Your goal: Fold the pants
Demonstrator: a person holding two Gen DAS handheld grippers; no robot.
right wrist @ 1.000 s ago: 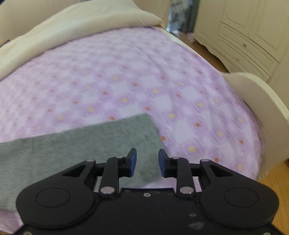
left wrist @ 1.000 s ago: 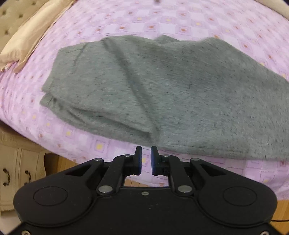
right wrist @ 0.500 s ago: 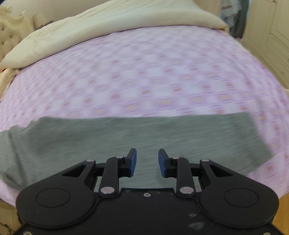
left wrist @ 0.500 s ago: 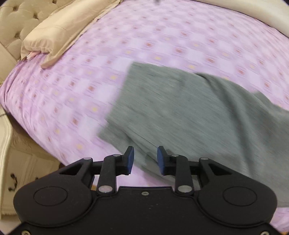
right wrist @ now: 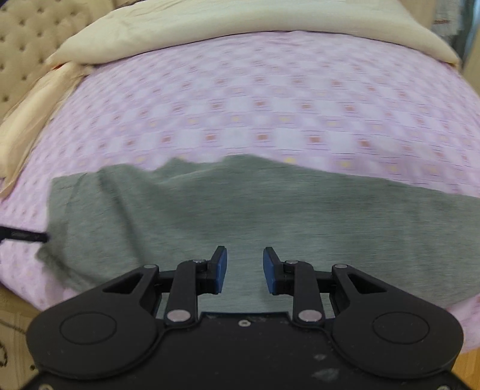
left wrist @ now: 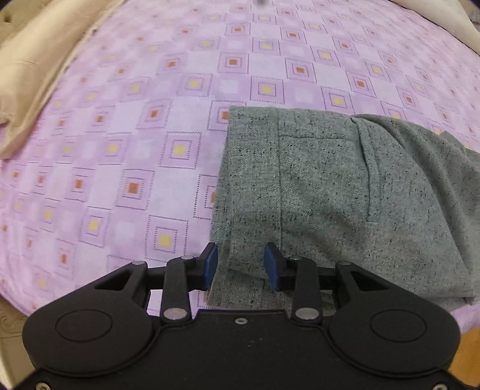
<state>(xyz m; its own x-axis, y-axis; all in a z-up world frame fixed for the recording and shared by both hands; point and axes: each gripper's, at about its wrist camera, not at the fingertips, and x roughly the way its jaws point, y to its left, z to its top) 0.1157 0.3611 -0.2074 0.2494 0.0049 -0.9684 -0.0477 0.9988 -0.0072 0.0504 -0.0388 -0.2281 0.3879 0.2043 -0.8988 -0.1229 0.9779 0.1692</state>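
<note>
Grey speckled pants (left wrist: 330, 192) lie folded lengthwise on a purple patterned bedsheet (left wrist: 135, 135). In the left wrist view the waistband end with a pocket seam is close up. My left gripper (left wrist: 241, 265) is open, its jaws straddling the near corner of the waistband. In the right wrist view the pants (right wrist: 240, 210) stretch across the bed, blurred. My right gripper (right wrist: 244, 270) is open and empty, above the near edge of the pants' middle. The left gripper's tip (right wrist: 27, 235) shows at the far left beside the waistband.
A beige duvet (right wrist: 240, 27) is bunched along the far side of the bed. A beige pillow (left wrist: 33, 69) lies at the left, next to a tufted headboard (right wrist: 24, 45). The bed's near edge drops to a wooden floor (left wrist: 468, 357).
My left gripper opened and moved in to the waistband corner. My right gripper swung left along the pants, from the leg end to their middle.
</note>
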